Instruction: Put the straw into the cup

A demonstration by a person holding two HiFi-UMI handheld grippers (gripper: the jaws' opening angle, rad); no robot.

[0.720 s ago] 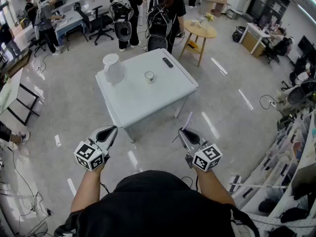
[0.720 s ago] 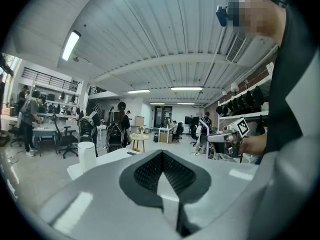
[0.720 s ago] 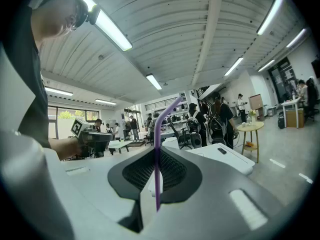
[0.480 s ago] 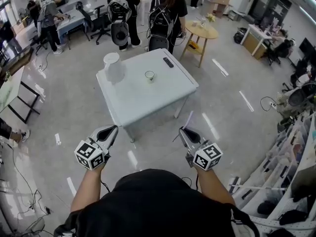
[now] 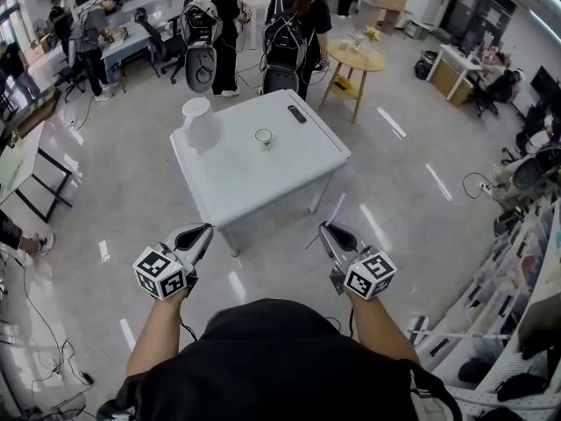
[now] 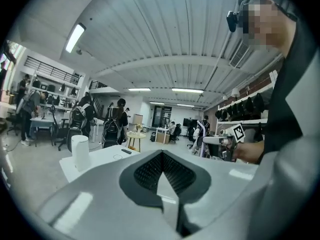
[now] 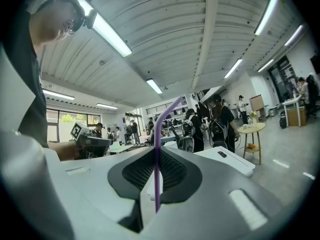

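Note:
My right gripper (image 5: 330, 232) is shut on a purple straw (image 5: 334, 210), which stands up between its jaws and bends near the top (image 7: 157, 154). It hangs in front of my body, short of the white table (image 5: 254, 178). A small clear cup (image 5: 264, 136) stands upright near the table's middle, far from both grippers. My left gripper (image 5: 198, 238) hovers level on the left with its jaws together and nothing in them (image 6: 162, 181). From the left gripper view the cup (image 6: 118, 157) shows as a low ring on the table.
A white jug (image 5: 198, 121) stands at the table's far left corner and a black remote (image 5: 297, 112) lies at its far edge. People with backpacks (image 5: 285, 33) stand behind the table, beside a round wooden table (image 5: 355, 55). Shelving (image 5: 526, 261) lines the right side.
Both grippers stay where they were, the straw still in the right one. A person with a backpack behind the table has stepped to the left.

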